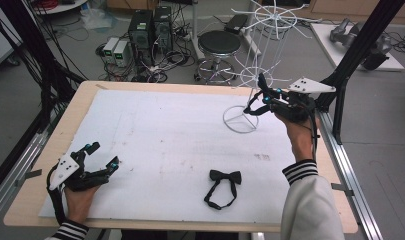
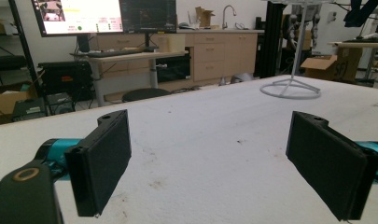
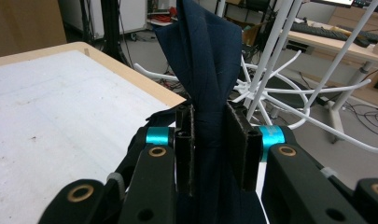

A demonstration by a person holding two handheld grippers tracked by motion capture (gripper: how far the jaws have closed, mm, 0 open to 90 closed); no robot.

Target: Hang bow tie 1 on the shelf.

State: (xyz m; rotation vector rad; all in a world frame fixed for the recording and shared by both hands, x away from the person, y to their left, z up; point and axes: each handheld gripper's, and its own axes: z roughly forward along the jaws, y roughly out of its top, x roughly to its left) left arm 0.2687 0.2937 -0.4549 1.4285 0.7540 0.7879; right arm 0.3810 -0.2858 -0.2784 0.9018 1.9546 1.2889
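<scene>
My right gripper [image 1: 263, 98] is raised at the far right of the table, beside the white wire rack [image 1: 262, 47]. In the right gripper view it [image 3: 210, 116] is shut on a dark navy bow tie [image 3: 207, 60], which sticks up between the pads, with the rack's arms [image 3: 280, 88] just behind it. A black bow tie [image 1: 223, 183] with its strap lies flat on the white mat near the front edge. My left gripper [image 1: 104, 154] rests low at the front left, open and holding nothing. The left gripper view looks across bare mat between its jaws [image 2: 210, 128].
The rack's round base [image 1: 240, 120] stands on the white mat [image 1: 165, 130] at the far right, also seen as the rack base [image 2: 290, 88]. A stool [image 1: 219, 45] and computer towers [image 1: 150, 27] stand on the floor beyond the table. Black frame posts [image 1: 360, 45] rise at the right.
</scene>
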